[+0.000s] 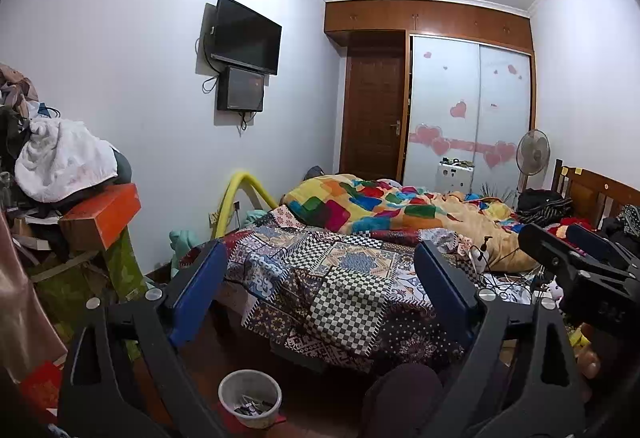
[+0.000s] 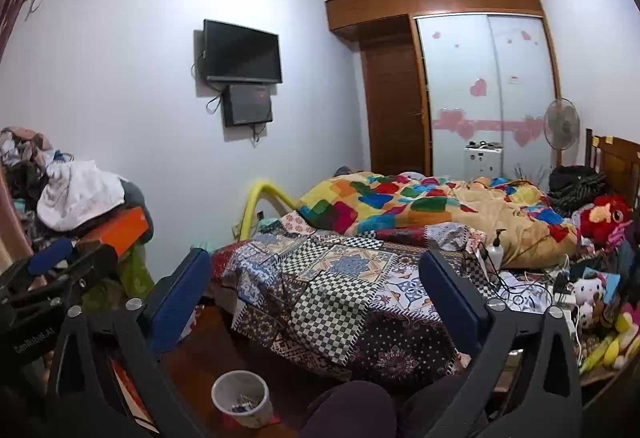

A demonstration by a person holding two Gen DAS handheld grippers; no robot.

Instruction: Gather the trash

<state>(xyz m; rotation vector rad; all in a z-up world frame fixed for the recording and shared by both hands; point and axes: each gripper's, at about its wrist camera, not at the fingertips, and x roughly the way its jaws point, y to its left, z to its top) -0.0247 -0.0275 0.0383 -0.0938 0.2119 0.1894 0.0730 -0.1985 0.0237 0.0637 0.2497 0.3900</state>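
Observation:
A white trash bin (image 1: 250, 397) with some scraps inside stands on the wooden floor below the bed's foot; it also shows in the right wrist view (image 2: 240, 397). My left gripper (image 1: 320, 258) is open and empty, held in the air above the floor, facing the bed. My right gripper (image 2: 316, 266) is open and empty, also facing the bed. The right gripper shows at the right edge of the left wrist view (image 1: 576, 258), and the left gripper at the left edge of the right wrist view (image 2: 60, 266). No loose trash is clear to me.
A bed with a patchwork cover (image 2: 340, 278) and a colourful quilt (image 2: 420, 206) fills the middle. A cluttered pile with an orange box (image 1: 104, 214) stands left. Cables, a pump bottle (image 2: 496, 246) and plush toys (image 2: 600, 298) lie at the right. A person's knees (image 2: 352, 410) are below.

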